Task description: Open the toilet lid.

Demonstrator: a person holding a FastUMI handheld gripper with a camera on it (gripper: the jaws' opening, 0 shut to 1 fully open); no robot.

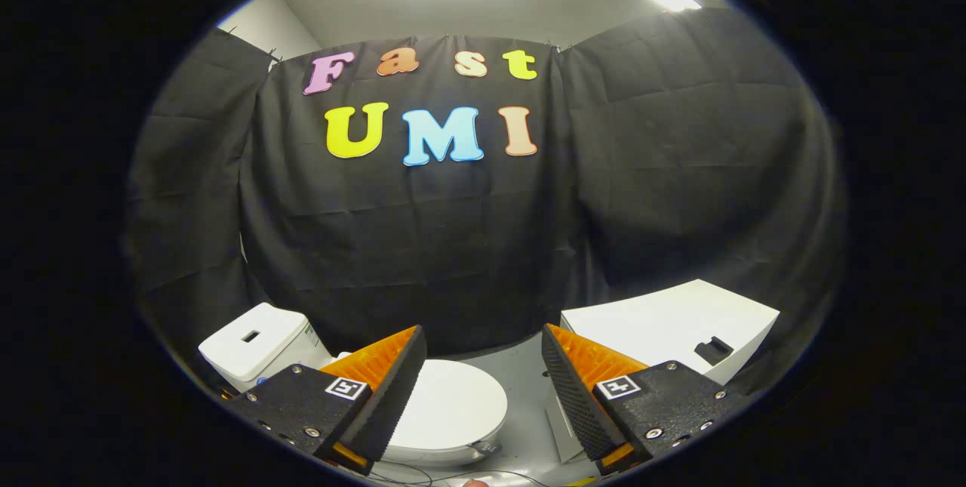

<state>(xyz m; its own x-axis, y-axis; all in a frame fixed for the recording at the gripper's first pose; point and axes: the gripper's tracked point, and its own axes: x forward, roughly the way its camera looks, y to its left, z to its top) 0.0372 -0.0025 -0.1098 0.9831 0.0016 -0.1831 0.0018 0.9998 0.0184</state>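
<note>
A white toilet stands below and ahead of me on the floor, its oval lid (453,408) lying flat and closed over the bowl. Its white tank (260,343) sits behind it, partly hidden by one finger. My gripper (483,355) hovers above the toilet, open, with a wide gap between the fingers and nothing held. The lid lies under and just beyond the one finger, apart from it.
A white box-shaped cabinet (672,325) with a dark handle recess stands beside the toilet, beyond the other finger. Grey floor (521,374) runs between the toilet and the cabinet. Thin cables lie on the floor near the bowl's front.
</note>
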